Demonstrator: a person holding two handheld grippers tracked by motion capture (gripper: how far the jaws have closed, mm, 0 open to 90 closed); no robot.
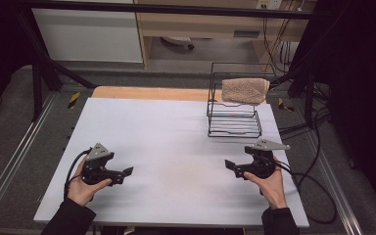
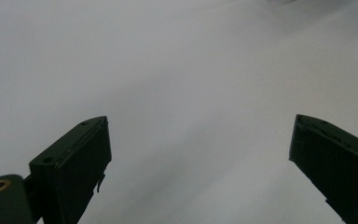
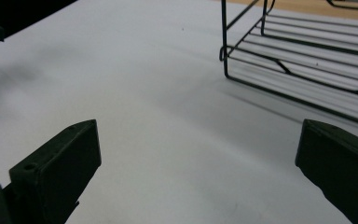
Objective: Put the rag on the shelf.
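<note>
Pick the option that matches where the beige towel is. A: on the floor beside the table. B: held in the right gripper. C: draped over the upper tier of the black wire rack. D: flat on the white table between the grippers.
C: the towel hangs over the top tier of the wire rack at the table's far right, apart from both open grippers.

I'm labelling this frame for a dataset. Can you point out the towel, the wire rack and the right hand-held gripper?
towel (image 1: 245, 90), high view, middle of the folded cloth
wire rack (image 1: 234, 132), high view, lower shelf's front bars
right hand-held gripper (image 1: 230, 165), high view, between its fingertips
</note>
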